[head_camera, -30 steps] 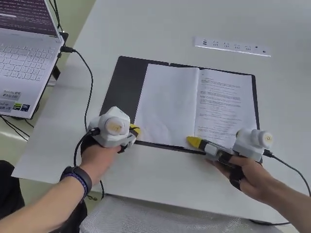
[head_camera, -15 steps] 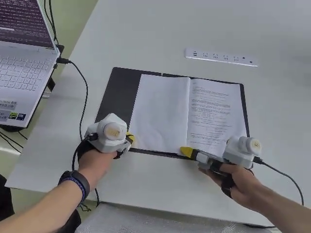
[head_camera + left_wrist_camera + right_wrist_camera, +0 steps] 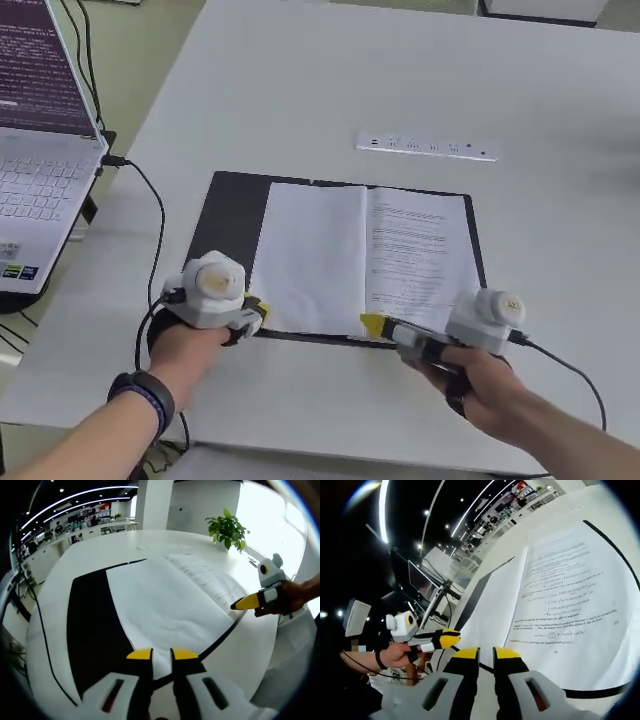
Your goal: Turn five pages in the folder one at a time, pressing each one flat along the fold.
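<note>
The white desk (image 3: 300, 80) carries a laptop (image 3: 40, 150) at my far left. The black folder (image 3: 232, 215) lies open flat in the middle of the desk, straight in front of me. A power strip (image 3: 425, 147) sits beyond it, well apart.

In the folder a blank page (image 3: 310, 250) lies on the left of the fold and a printed page (image 3: 415, 250) on the right, both looking flat.

My left hand-held gripper (image 3: 257, 309) sits at the folder's near left corner. Its jaws are drawn almost together and have nothing between them.

My right hand-held gripper (image 3: 372, 325) points at the near end of the fold, by the printed page's bottom edge. Its jaws are likewise nearly closed and empty.

I judge the next move to be lifting one printed sheet, and the risks lie there:
- With the jaws this close and low, I could nip two sheets at once and lose my count.
- I could also scrape the edge and crease it.
- If my left doesn't bear down, the folder may slide on the smooth desk as I pull, or the sheet may tear at the binding.
</note>
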`<state>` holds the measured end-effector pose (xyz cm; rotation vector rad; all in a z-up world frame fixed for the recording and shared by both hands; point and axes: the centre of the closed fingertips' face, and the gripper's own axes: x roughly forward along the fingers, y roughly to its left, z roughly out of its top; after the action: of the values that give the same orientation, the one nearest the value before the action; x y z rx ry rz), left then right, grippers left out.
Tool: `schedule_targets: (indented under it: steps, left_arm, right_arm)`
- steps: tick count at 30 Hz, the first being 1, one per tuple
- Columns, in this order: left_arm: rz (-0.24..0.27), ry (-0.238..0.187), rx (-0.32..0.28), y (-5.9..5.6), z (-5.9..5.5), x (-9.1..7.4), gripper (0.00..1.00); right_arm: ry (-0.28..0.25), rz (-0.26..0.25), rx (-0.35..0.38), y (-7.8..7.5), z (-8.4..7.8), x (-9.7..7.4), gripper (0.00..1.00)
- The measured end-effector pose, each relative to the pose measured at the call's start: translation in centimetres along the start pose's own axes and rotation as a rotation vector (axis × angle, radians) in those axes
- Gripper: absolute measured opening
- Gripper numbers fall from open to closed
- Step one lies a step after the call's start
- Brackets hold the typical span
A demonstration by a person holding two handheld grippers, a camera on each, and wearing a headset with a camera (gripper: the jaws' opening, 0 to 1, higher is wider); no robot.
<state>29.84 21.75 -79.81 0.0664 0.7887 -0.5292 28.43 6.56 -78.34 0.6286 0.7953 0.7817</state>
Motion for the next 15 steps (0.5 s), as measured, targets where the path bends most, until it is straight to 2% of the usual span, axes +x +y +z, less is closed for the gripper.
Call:
schedule_targets:
  steps: [6,9,15]
  left_arm:
    - [0.004,-0.028,-0.002,-0.3,0.9,-1.3,0.16]
    - [0.007,-0.042,0.010,-0.4,1.3,-2.0,0.17]
    - [0.007,-0.061,0.021,-0.6,2.4,-3.2,0.20]
  right_arm:
    - [-0.034,-0.035,-0.029,-0.6,1.0,-1.7,0.16]
    - [-0.051,-0.052,-0.032,-1.0,1.5,-2.8,0.23]
    - [-0.072,-0.079,-0.070,-1.3,2.4,-4.8,0.24]
